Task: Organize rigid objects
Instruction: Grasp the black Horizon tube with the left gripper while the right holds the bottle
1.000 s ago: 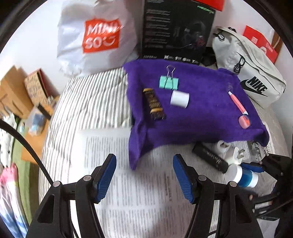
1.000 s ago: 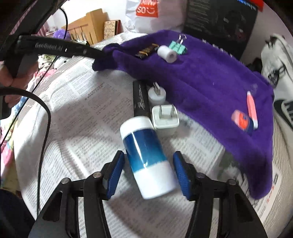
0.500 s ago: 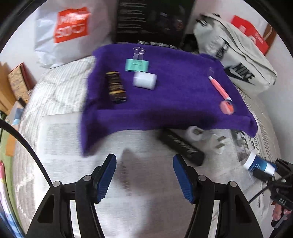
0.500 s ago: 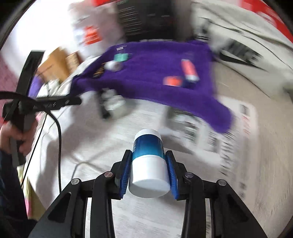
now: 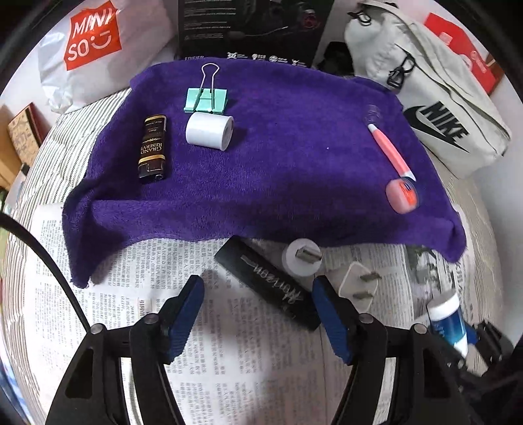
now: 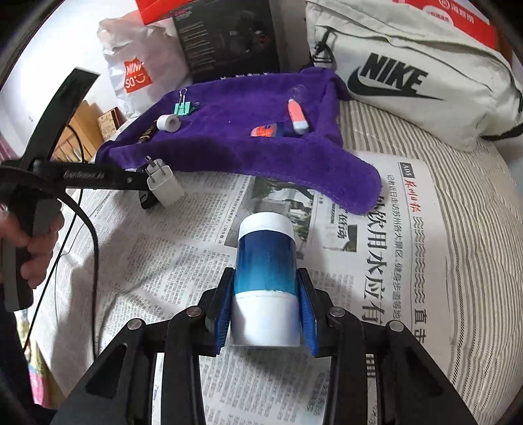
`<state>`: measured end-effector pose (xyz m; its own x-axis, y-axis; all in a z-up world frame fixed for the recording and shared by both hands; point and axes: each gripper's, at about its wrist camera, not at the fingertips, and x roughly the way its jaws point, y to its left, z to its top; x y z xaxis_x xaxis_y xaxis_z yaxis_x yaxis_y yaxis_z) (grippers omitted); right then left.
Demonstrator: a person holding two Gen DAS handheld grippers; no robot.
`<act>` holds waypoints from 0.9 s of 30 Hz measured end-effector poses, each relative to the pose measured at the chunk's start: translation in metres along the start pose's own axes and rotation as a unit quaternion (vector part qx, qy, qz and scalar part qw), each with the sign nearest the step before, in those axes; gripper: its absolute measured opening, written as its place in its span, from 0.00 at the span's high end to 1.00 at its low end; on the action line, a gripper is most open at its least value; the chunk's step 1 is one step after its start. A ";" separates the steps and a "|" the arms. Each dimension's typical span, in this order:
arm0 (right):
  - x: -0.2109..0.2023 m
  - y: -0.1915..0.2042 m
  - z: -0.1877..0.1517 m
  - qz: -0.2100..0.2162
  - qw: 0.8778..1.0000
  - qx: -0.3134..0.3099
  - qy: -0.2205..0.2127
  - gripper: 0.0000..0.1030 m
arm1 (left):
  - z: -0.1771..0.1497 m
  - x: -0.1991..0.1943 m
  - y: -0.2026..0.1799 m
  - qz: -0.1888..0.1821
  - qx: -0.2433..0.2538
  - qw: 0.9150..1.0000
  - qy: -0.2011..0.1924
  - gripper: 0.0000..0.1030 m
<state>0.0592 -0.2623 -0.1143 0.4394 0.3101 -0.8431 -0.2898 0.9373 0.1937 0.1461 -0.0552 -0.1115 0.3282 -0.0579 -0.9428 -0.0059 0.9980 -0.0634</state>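
My right gripper (image 6: pixel 265 294) is shut on a blue and white bottle (image 6: pixel 265 271), held above the newspaper; it also shows in the left wrist view (image 5: pixel 446 322). My left gripper (image 5: pixel 258 294) is open and empty, with a black bar (image 5: pixel 266 286) lying between its fingertips. A round white adapter (image 5: pixel 302 258) and a white plug (image 5: pixel 358 287) lie beside it. On the purple towel (image 5: pixel 261 163) lie a green binder clip (image 5: pixel 206 98), a white roll (image 5: pixel 209 130), a dark lighter (image 5: pixel 153 150), a pink pen (image 5: pixel 389 150) and a small pink tin (image 5: pixel 402 196).
Newspaper (image 6: pixel 376 261) covers a striped bed (image 6: pixel 474 212). A Nike bag (image 6: pixel 408 65), a black box (image 5: pixel 251 29) and a Miniso bag (image 5: pixel 91 49) stand behind the towel. A hand (image 6: pixel 36 248) holds the left gripper's handle at the left.
My right gripper closed on the bottle, lifted it and swung right. My left gripper moved forward and right, up to the black bar.
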 end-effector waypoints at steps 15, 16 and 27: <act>0.001 0.010 -0.011 -0.034 0.997 -0.049 -0.047 0.64 | -0.023 -0.007 0.025 0.072 0.031 0.997 -0.014 0.24; 0.001 0.012 -0.011 -0.037 0.997 -0.052 -0.047 0.64 | -0.022 -0.006 0.024 0.069 0.031 0.997 -0.018 0.24; 0.001 0.011 -0.011 -0.034 0.997 -0.049 -0.047 0.64 | -0.034 -0.013 0.014 0.024 0.073 0.994 -0.072 0.77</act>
<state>0.0467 -0.2539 -0.1183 0.5380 0.2638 -0.8006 -0.3364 0.9381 0.0830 0.1093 -0.0415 -0.1114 0.4630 -0.0159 -0.8862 0.1087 0.9933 0.0390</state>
